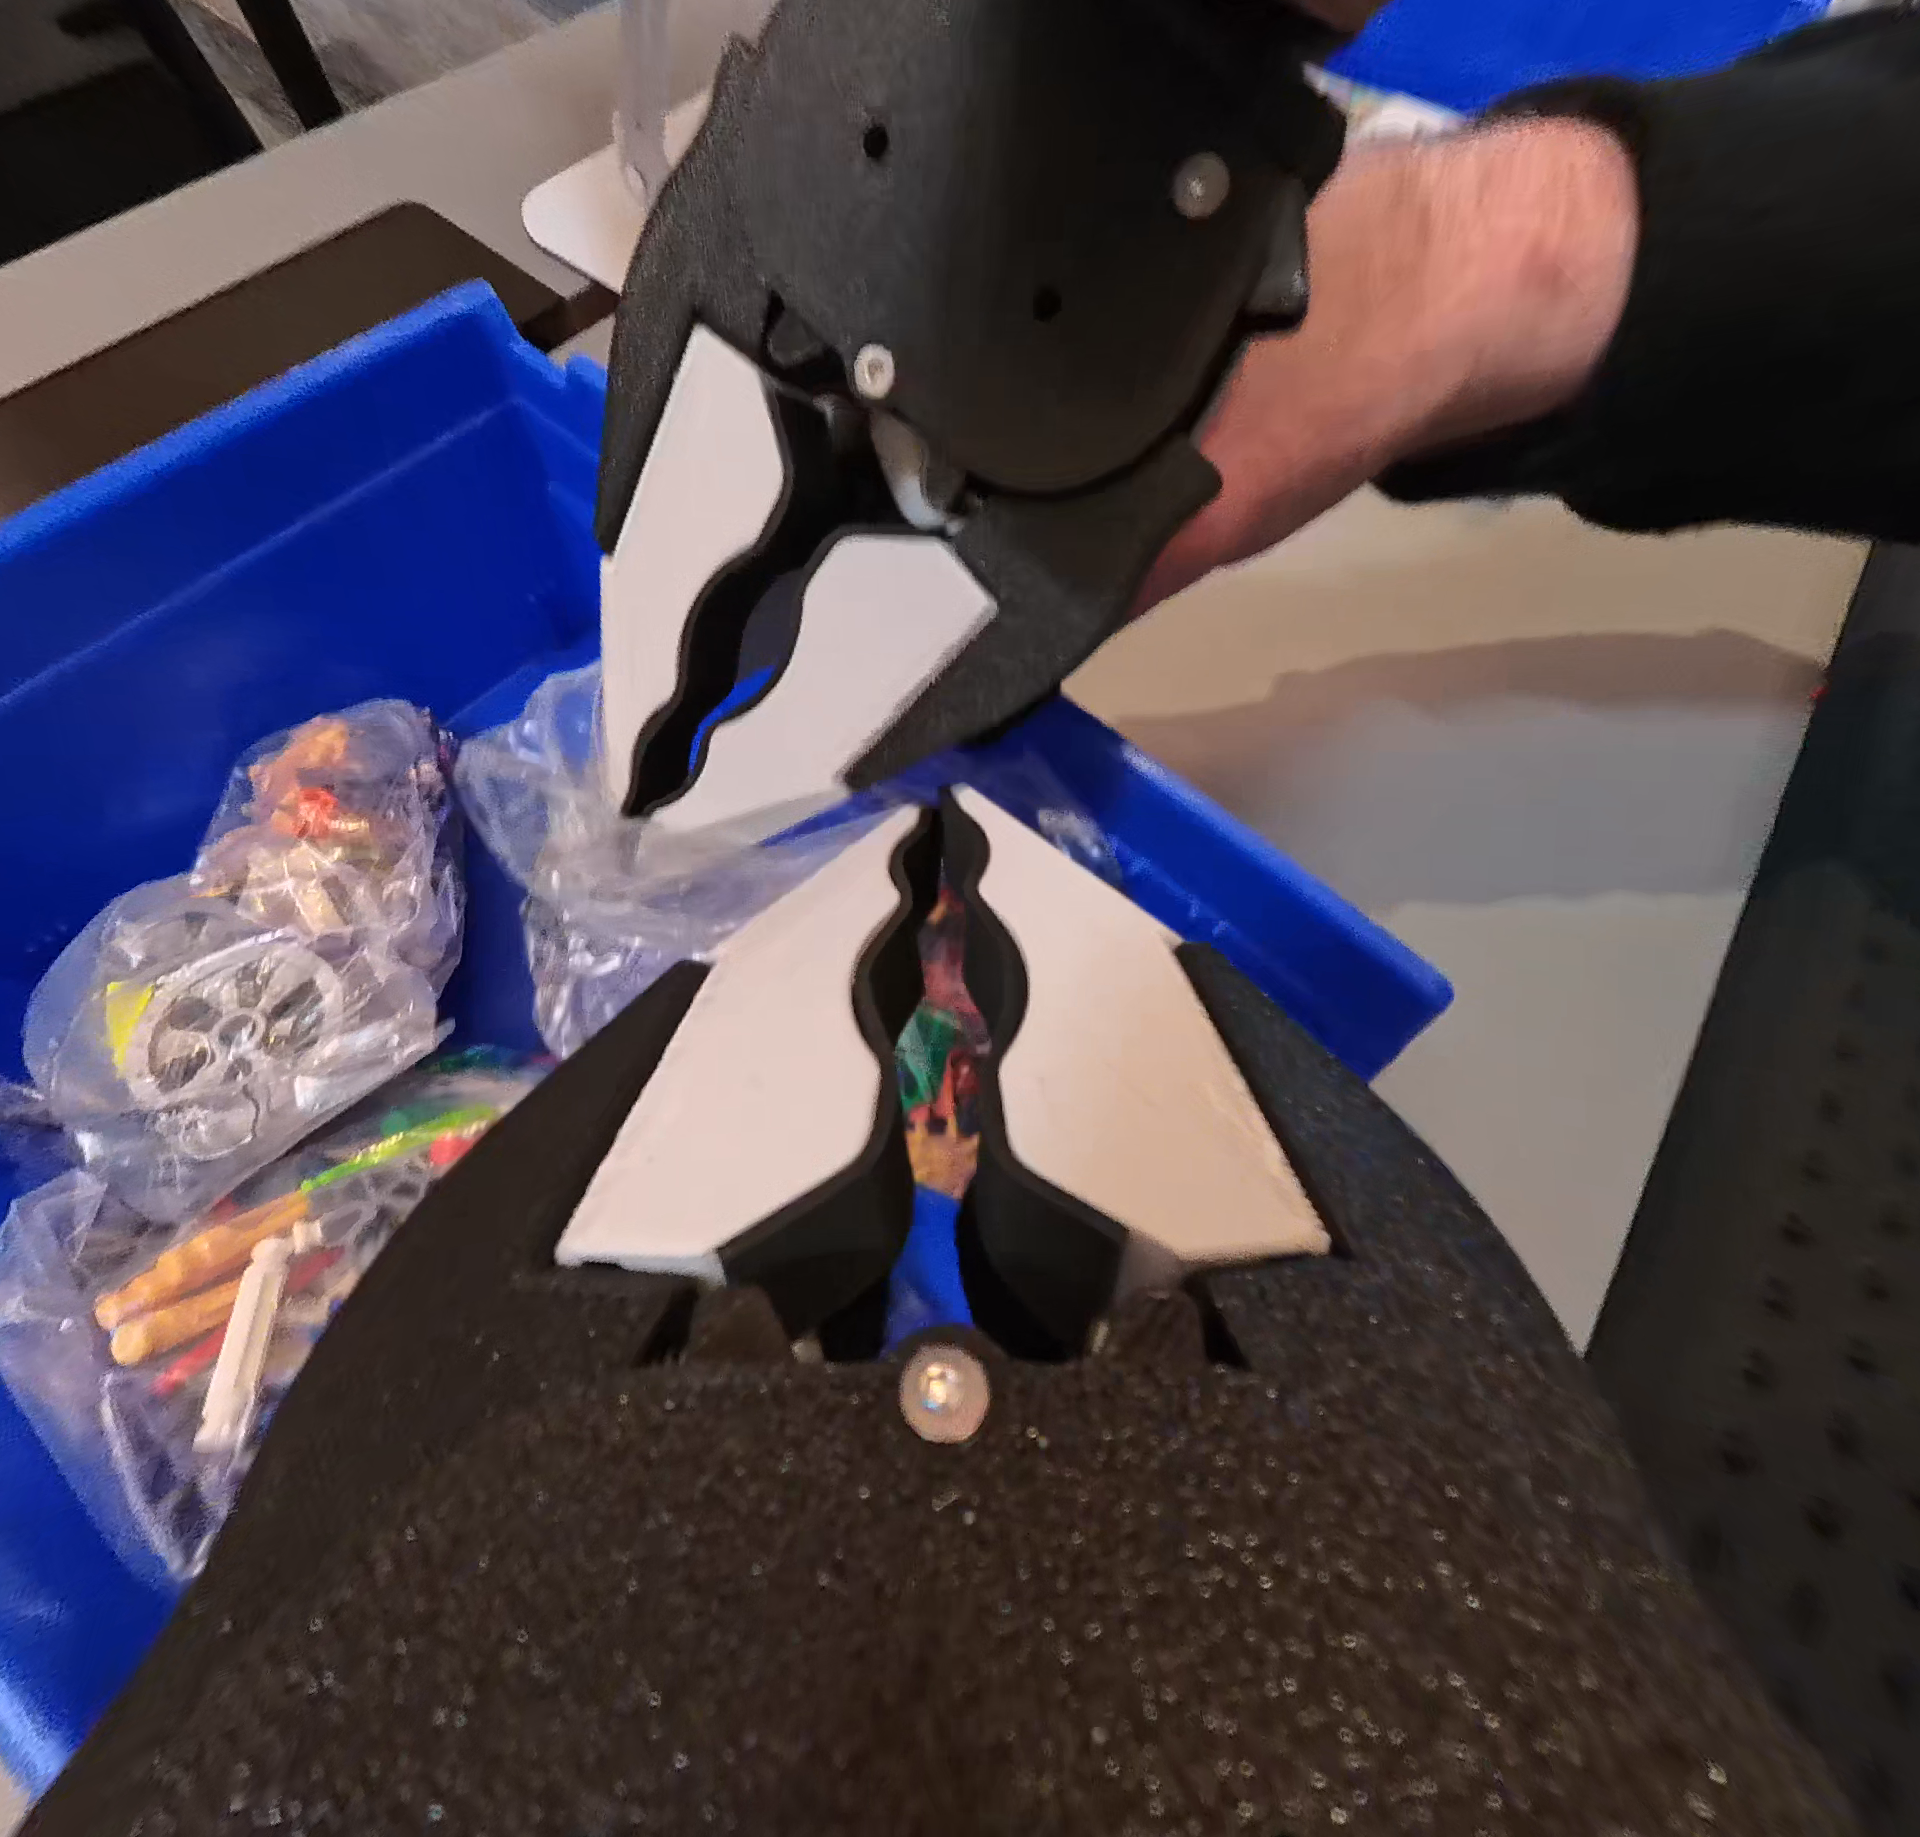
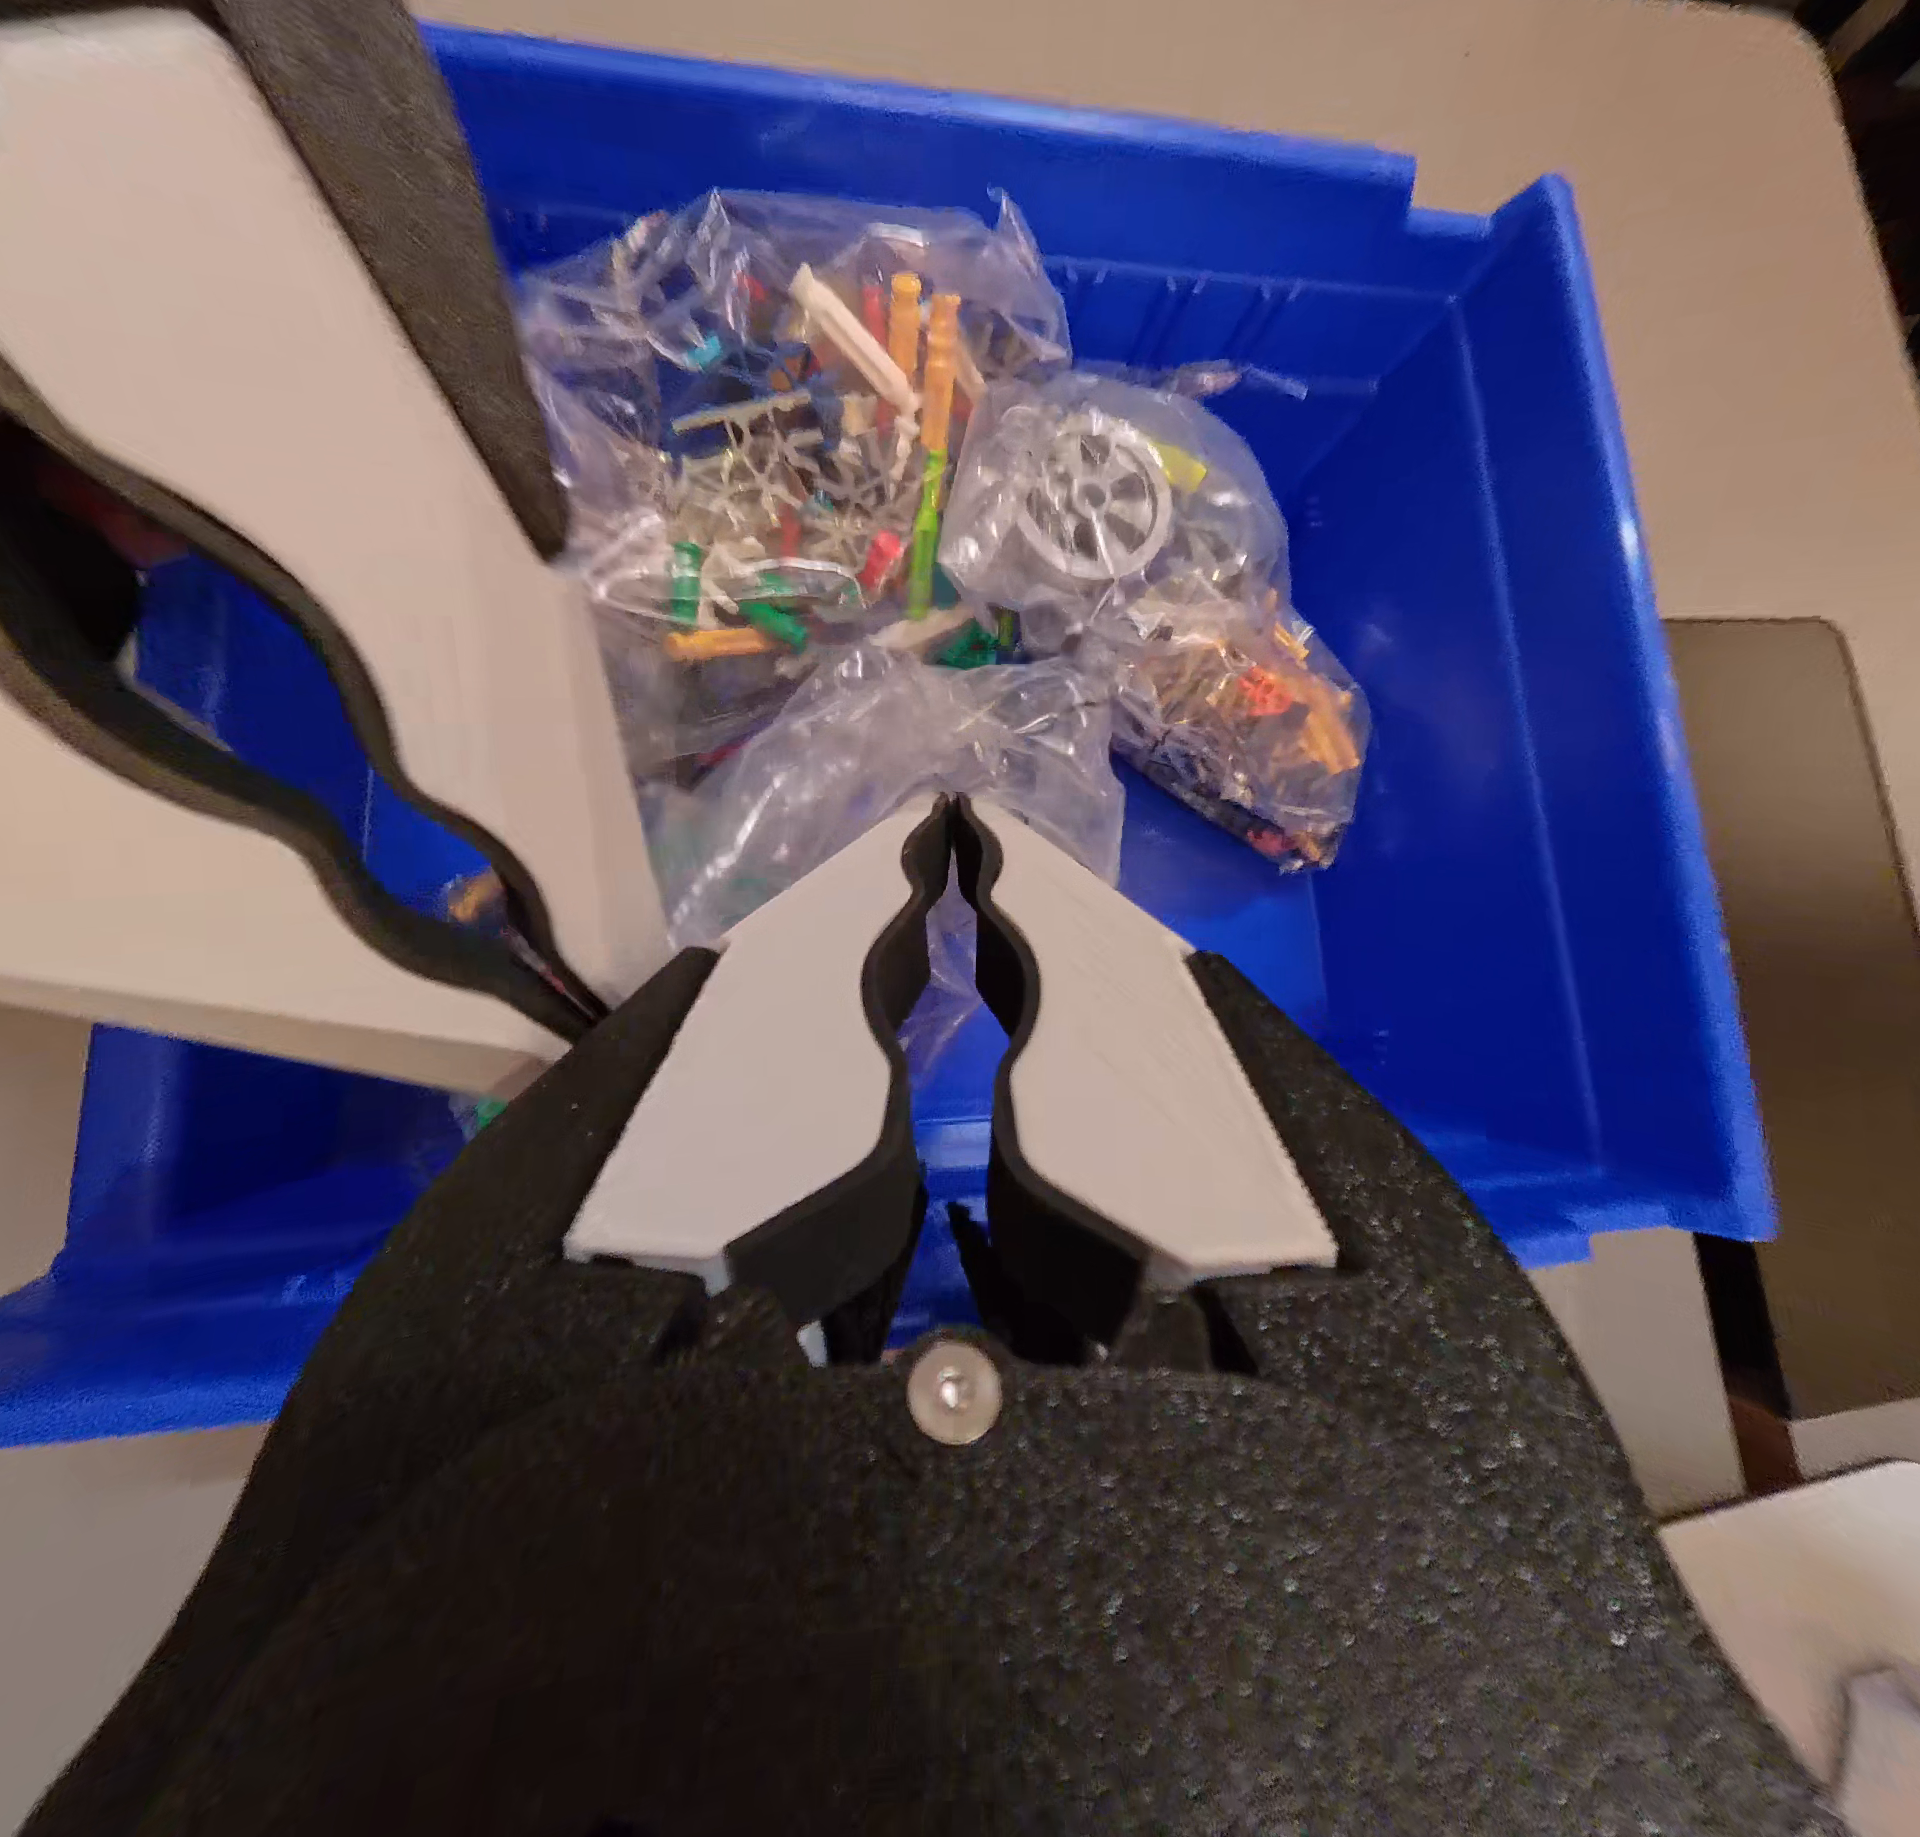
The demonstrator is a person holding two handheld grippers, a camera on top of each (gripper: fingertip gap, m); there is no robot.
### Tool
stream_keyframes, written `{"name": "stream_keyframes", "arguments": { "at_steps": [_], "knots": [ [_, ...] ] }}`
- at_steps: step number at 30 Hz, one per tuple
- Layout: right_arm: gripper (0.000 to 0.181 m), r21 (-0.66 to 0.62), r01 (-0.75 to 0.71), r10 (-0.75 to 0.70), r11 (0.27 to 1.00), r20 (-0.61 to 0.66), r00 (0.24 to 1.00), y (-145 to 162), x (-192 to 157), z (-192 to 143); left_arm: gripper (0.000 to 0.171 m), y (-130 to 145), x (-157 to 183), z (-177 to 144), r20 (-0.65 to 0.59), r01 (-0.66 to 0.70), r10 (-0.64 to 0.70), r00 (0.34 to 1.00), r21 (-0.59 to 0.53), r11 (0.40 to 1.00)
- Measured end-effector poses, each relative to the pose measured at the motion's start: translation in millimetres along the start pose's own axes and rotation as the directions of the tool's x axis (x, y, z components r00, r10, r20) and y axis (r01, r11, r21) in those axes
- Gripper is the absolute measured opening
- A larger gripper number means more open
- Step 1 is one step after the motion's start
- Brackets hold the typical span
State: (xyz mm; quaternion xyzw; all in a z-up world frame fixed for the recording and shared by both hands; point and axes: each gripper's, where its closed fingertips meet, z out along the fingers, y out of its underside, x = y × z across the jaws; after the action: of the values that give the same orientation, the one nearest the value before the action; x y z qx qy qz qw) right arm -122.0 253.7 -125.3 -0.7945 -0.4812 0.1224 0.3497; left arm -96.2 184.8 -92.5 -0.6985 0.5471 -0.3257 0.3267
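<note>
A blue plastic bin [image 2: 1538,644] on a pale table [image 2: 1143,52] holds clear bags of small plastic building parts. At centre-left of the right wrist view lies a bag of coloured rods [image 2: 810,437], its orange and white rods running long axis up-frame; to its right, a bag with a grey spoked wheel [image 2: 1101,509], then a bag of orange pieces [image 2: 1247,727] at the bin's right. The right gripper [image 2: 951,811] has its tips pinched together on a crumpled clear bag [image 2: 914,738] at frame centre — in the left wrist view, that same right gripper [image 1: 665,800] reaches down from the top of the frame, tips on the plastic, a bare hand [image 1: 1434,353] and black sleeve behind it. Only the left wrist view shows the left gripper [image 1: 943,821] with its jaws closed to a thin slit, colourful material visible between them; whether it grips anything cannot be told.
</note>
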Motion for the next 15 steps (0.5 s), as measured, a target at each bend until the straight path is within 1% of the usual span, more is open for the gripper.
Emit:
{"name": "stream_keyframes", "arguments": {
  "at_steps": [1, 3, 5, 6, 7, 8, 10, 11, 13, 15],
  "knots": [
    [0.0, 0.003, -0.007, 0.007, 1.0, 0.003, 1.0, 3, 0, -1, 0.0, 4, -3, -4, 0.006, -0.006, 0.006, 1.0, -0.011, 1.0],
    [0.0, 0.044, -0.015, 0.014, 0.999, 0.029, 0.999, -1, 0, -12, 0.0, -2, -11, -24, 0.003, 0.046, -0.046, 0.999, 0.037, 0.998],
    [0.0, 0.097, -0.11, 0.099, 0.989, 0.107, 0.989, -7, 3, -30, 0.0, 0, -30, -45, 0.065, 0.065, -0.067, 0.996, 0.028, 0.997],
    [0.0, 0.12, -0.144, 0.123, 0.982, 0.165, 0.979, -11, 1, -39, 0.0, 4, -39, -53, 0.087, 0.082, -0.084, 0.993, 0.022, 0.996],
    [0.0, 0.132, -0.155, 0.127, 0.979, 0.199, 0.972, -14, -2, -47, 0.0, 4, -41, -57, 0.084, 0.09, -0.092, 0.992, 0.034, 0.995],
    [0.0, 0.124, -0.145, 0.119, 0.982, 0.192, 0.974, -16, -3, -49, 0.0, 3, -39, -57, 0.073, 0.089, -0.092, 0.993, 0.037, 0.995],
    [0.0, 0.087, -0.114, 0.099, 0.99, 0.163, 0.982, -15, -3, -48, 0.0, 1, -33, -53, 0.085, 0.039, -0.039, 0.996, 0.005, 0.999],
    [0.0, 0.085, -0.128, 0.112, 0.988, 0.165, 0.98, -15, -4, -49, 0.004, -3, -32, -53, 0.105, 0.016, -0.016, 0.994, 0.007, 1.0],
    [0.0, 0.093, -0.152, 0.134, 0.984, 0.17, 0.976, -15, -4, -51, 0.029, -12, -31, -55, 0.138, 0.006, -0.009, 0.99, 0.022, 1.0],
    [0.0, 0.105, -0.16, 0.141, 0.981, 0.168, 0.976, -15, -5, -55, 0.043, -25, -25, -56, 0.165, -0.04, 0.032, 0.986, 0.044, 0.998]
  ]
}}
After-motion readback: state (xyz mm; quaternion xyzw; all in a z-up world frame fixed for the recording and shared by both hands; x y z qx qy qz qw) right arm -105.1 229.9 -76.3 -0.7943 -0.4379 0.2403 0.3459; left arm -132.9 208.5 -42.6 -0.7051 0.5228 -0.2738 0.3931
